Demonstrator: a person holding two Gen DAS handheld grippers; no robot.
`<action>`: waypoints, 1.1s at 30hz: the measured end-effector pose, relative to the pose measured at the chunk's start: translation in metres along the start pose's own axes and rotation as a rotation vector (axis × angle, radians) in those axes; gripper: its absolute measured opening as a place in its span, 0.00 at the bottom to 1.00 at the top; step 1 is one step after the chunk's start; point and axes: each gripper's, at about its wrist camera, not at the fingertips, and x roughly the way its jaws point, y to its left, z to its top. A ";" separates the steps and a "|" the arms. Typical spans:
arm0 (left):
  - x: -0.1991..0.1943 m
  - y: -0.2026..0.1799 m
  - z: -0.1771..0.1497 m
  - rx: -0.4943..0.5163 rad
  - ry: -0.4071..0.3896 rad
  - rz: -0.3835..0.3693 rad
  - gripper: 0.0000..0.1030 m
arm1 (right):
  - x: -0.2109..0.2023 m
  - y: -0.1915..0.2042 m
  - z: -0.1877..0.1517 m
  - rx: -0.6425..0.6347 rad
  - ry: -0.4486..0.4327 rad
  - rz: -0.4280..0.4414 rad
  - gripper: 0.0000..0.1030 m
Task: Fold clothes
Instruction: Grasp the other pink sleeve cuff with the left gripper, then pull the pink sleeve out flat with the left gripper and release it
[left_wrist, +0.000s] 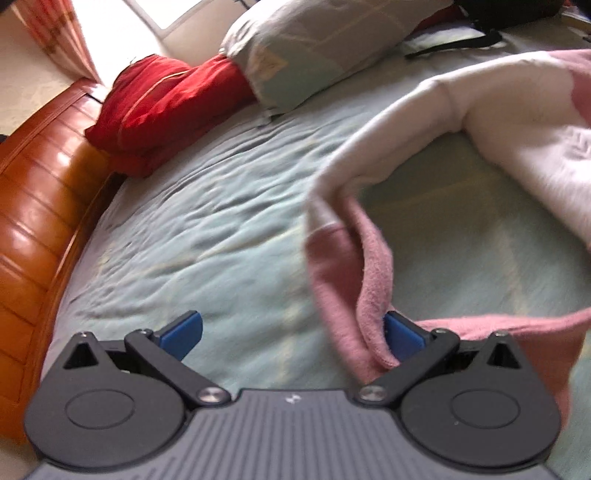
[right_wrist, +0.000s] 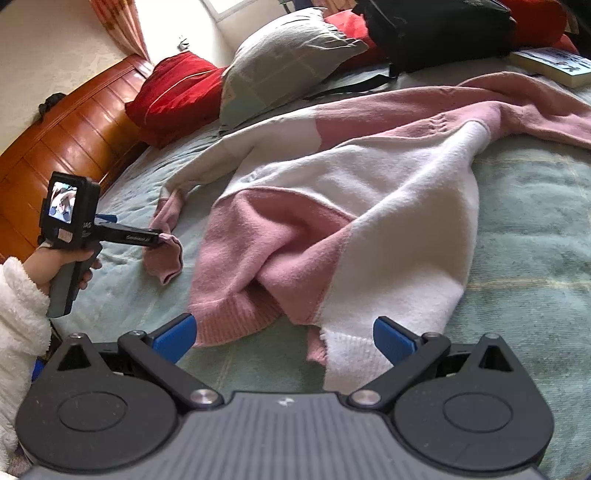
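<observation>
Pale green bedding covers the bed (right_wrist: 535, 229), with a red cushion (right_wrist: 173, 96) and a grey pillow (right_wrist: 280, 62) against the wooden headboard (right_wrist: 74, 122). A pink-and-white sweater (right_wrist: 369, 192) lies spread across the middle. The right gripper (right_wrist: 284, 338) is wide open just beside the sweater's hem, holding nothing. The left gripper (left_wrist: 293, 338) (also spread wide) has the pink sleeve cuff (left_wrist: 354, 280) draped against one blue finger (left_wrist: 400, 338), unclamped.

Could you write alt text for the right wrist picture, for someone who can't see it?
A pink and white sweater lies crumpled on a green bedspread, with the open right gripper at its hem. At left, a hand's left gripper meets the sleeve cuff.
</observation>
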 end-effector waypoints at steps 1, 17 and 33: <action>-0.003 0.004 -0.003 -0.001 0.000 0.011 1.00 | -0.001 0.000 0.000 0.000 -0.002 0.001 1.00; 0.015 0.004 0.004 -0.119 0.079 -0.025 1.00 | -0.003 -0.009 -0.007 0.052 -0.004 0.002 1.00; 0.015 0.073 0.026 -0.087 -0.001 0.321 1.00 | -0.002 -0.015 -0.004 0.066 -0.010 -0.005 1.00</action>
